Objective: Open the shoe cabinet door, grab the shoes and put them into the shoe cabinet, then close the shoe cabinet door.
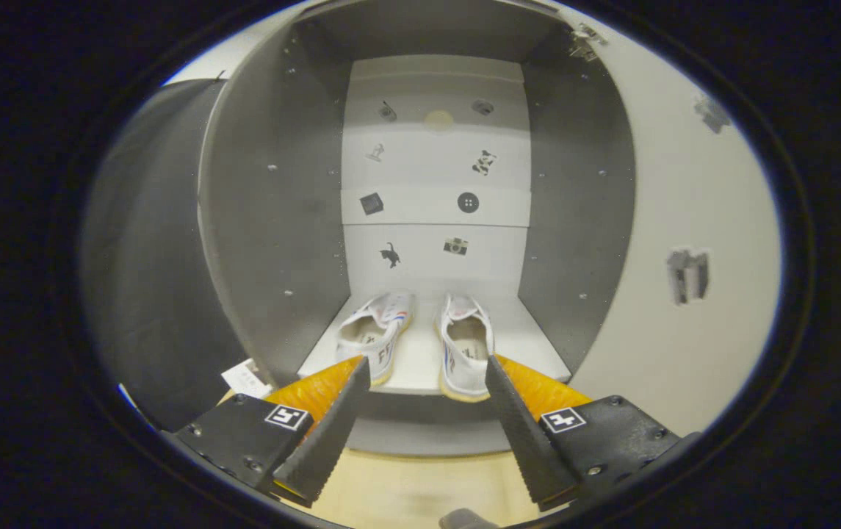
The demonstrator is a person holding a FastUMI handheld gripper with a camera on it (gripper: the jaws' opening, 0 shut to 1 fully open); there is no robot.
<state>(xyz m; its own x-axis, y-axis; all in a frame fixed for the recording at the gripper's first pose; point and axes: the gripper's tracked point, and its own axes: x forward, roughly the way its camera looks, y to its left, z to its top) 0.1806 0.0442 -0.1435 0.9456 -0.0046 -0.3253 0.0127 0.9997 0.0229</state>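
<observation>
Just beyond the claw [427,375] tips, two shoes [420,338] side by side on the shoe cabinet [273,220] floor, claw spread wide, empty

Your gripper [427,375] is spread wide, holding nothing, tips just short of the cabinet [273,220] shelf. Both shoes [420,342] sit side by side on it, heels toward you (stickers on back wall). Door [684,242] swung open at right.

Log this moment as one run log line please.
phase: shoes placed, door not closed | gripper: open, empty, before cabinet | pair of white canvas shoes: side by side on bottom shelf | grey shoe cabinet: open | white door: swung open, right side
</observation>
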